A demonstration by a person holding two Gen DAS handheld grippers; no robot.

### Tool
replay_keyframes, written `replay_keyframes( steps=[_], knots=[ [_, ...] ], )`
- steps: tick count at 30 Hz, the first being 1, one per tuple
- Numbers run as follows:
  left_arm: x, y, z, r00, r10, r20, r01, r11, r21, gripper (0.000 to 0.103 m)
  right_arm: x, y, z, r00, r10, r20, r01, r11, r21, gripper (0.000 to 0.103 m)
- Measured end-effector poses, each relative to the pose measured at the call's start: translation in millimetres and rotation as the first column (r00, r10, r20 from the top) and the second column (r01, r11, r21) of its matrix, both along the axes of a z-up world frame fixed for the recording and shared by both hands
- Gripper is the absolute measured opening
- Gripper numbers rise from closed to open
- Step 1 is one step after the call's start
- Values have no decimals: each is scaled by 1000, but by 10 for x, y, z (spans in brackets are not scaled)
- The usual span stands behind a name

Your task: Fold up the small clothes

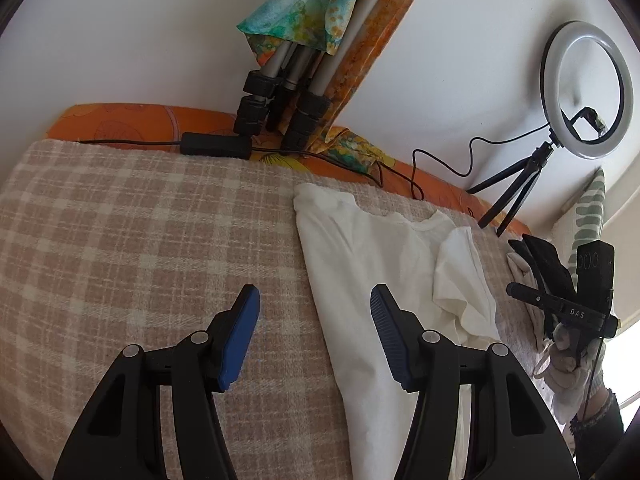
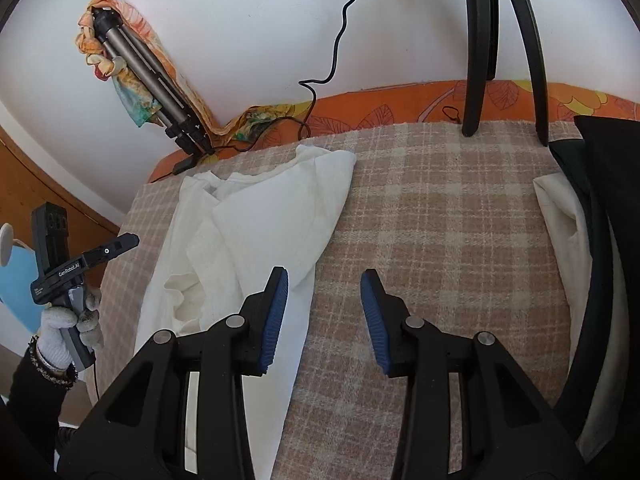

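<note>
So, by count:
Grippers: two. The left gripper [image 1: 315,300] hangs with its blue pads spread wide and nothing between them; the right gripper [image 2: 324,280] is likewise spread and bare.
Hands: two gloved ones; the left hand [image 2: 68,328] shows in the right wrist view, the right hand [image 1: 568,360] in the left wrist view, each round a handle.
White garment: one, a white T-shirt [image 1: 380,264], partly folded lengthwise, with one sleeve [image 1: 464,280] turned back on top. It lies on the checked blanket [image 1: 140,232], neck toward the wall.
Other clothes: a small pile of black and pale pieces [image 2: 580,208] at the blanket's right edge; the number of pieces cannot be told.
Tripods: two. A folded grey tripod [image 1: 280,80] leans on the wall with a coloured scarf [image 1: 304,8] draped over it; a small black one carries the ring light [image 1: 586,88].
Cables: one dark cable [image 1: 440,160] trails along the orange sheet [image 1: 120,120] at the far edge.
Edges: the shirt's long fold edge runs just inside the left gripper's right pad; its other long side lies under the right gripper's left pad.
Open room: bare blanket stretches left of the shirt, and between shirt and pile.
</note>
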State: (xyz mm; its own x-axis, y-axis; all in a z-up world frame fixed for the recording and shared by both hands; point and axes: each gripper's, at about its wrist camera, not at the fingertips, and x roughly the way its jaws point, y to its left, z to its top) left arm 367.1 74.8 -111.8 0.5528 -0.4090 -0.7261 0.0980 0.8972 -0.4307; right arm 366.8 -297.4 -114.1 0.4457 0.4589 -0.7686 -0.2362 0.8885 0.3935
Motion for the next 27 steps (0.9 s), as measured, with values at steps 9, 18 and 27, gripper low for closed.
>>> replay_keyframes(
  steps=[9,18,27],
  knots=[
    [515,-150,-190,998,-63,-13,62,997,-37,56,683,165,-215,1000,23,-12,-22,997,69,40],
    [585,-251,-241,997,-72,39,72,997,4,33,822,507,-87,992,88,85,-76,987,-142,6],
    [673,-221,-288,998,-55,28,56,997,-45,34,878,196,-251,1000,-5,16,3,997,74,36]
  ],
)
